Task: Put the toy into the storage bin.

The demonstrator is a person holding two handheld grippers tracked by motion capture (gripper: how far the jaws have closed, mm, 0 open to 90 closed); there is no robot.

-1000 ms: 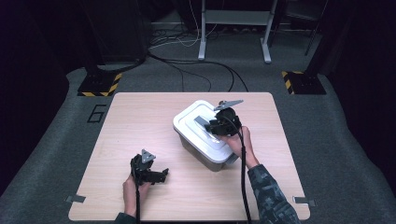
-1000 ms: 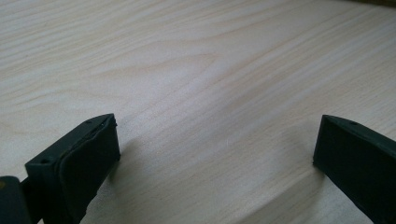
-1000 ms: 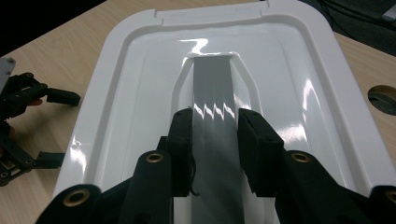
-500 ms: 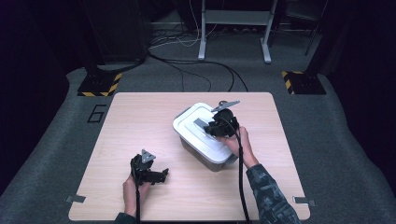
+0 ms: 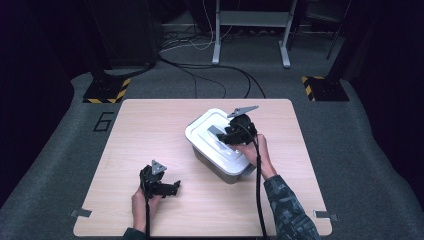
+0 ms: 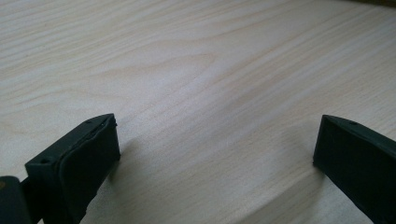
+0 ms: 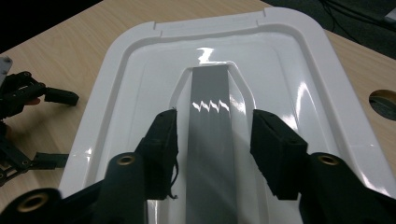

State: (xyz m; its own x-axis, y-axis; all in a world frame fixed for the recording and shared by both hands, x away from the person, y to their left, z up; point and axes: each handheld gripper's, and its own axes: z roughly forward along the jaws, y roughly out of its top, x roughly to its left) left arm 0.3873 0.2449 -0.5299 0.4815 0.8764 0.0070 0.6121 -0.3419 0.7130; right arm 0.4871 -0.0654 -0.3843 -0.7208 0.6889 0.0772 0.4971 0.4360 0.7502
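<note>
A plastic box (image 5: 220, 155) with grey walls is seen on the wooden counter (image 5: 150, 130), right of the middle and turned at an angle to the counter's edges. It is closed by a white lid (image 5: 212, 136) with a raised rim, so what lies inside cannot be told. A grey handle (image 7: 212, 140) runs along the sunken middle of the lid.

The right hand-held gripper (image 5: 235, 134) is held over the lid, above the handle. In the right gripper view, the two black jaws are seen on either side of the grey handle, one at each long edge, with a narrow gap showing between each pad and the handle, so the handle is straddled but not pinched. These jaws have just been opening: a second ago they were pressed together over the lid, and now they are spread apart with the handle between them. The box and lid are found in the same spot as in the earlier frames, and the lid is still seated on the box.

The left hand-held gripper (image 5: 159, 182) is held low near the counter's near edge, well apart from the box. Its jaws are spread wide over bare wood, and nothing is held between them. Its place is unchanged from the earlier frames.
</note>
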